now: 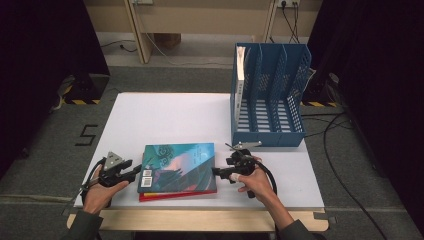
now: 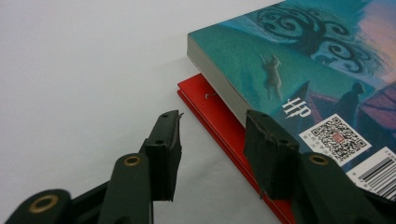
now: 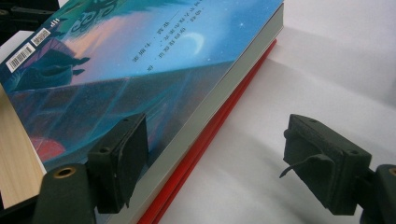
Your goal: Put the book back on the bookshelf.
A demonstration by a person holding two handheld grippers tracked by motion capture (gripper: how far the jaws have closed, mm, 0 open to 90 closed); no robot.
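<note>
On white surface (image 1: 175, 115), near front edge: teal illustrated paperback (image 1: 178, 167) lies flat atop thin red book (image 1: 175, 195), both unlifted. Left gripper (image 1: 134, 172) at stack's left edge, jaws wide, straddling corner, nothing clamped. Right gripper (image 1: 216, 171) at right edge, jaws wide around paperback's side, not closed. Blue slotted file rack (image 1: 270, 95) stands behind, one white book (image 1: 240, 75) already upright in leftmost slot. Judgement: early; grasp, lift and filing left.

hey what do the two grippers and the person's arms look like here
Both the left gripper and the right gripper are black handheld tools with two jaws faced in flat, dark rectangular pads and pinned by brass-coloured rivets. Each carries a grey three-cornered plate on top and trails a black cable. The person wears dark grey-green sleeves reaching the wrists.
</note>
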